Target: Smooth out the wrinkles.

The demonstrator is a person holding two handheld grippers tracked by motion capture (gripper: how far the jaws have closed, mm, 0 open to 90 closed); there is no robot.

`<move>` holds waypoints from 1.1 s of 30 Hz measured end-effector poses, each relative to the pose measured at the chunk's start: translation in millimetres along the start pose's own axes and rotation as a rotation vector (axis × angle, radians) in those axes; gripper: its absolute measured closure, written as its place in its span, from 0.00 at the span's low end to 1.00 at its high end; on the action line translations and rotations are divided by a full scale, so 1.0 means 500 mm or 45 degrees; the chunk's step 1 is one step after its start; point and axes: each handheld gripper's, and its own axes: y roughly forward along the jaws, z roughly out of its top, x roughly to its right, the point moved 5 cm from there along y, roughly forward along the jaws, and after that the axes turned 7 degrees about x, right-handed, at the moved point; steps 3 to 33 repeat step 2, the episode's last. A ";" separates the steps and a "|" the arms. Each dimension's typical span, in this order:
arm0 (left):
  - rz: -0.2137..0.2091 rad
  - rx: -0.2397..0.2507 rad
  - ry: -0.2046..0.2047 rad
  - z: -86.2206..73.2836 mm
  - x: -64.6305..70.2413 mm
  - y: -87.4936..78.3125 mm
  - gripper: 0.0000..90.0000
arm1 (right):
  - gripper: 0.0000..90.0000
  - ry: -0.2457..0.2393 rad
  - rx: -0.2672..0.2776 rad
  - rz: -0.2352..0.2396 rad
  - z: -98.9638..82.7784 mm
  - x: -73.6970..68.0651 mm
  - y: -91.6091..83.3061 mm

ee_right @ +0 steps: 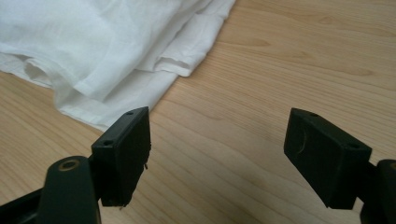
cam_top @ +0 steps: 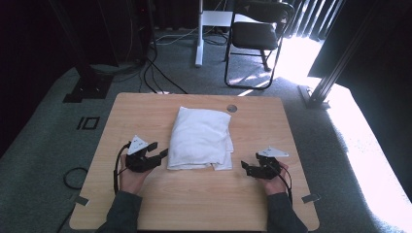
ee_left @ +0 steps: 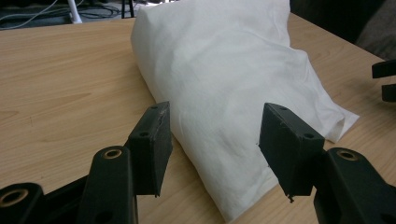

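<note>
The folded white cloth (cam_top: 200, 138) lies in the middle of the wooden table (cam_top: 145, 109), its long axis running away from me toward the far edge, and I take everything from it. My left gripper (cam_top: 156, 152) sits just at the cloth's near left corner, jaws spread and empty — in the left gripper view the cloth (ee_left: 224, 93) rises right between and beyond my fingertips (ee_left: 150, 140), not pinched. My right gripper (cam_top: 245, 168) hangs off the cloth's near right corner, a little further out, jaws also wide with bare wood between them; in the right gripper view the layered hem (ee_right: 116, 60) lies ahead and to the left. So the left is the nearer hand — I judge it takes the corner first. I read no label, brand or writing on the cloth.
</note>
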 end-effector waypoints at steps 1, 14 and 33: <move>-0.001 0.004 -0.001 -0.002 0.001 -0.002 0.50 | 0.25 0.004 0.000 -0.001 -0.001 0.002 -0.001; 0.001 0.007 -0.005 -0.004 0.002 -0.004 0.50 | 0.25 0.007 0.003 -0.002 -0.001 0.005 -0.001; 0.001 0.007 -0.005 -0.004 0.002 -0.004 0.50 | 0.25 0.007 0.003 -0.002 -0.001 0.005 -0.001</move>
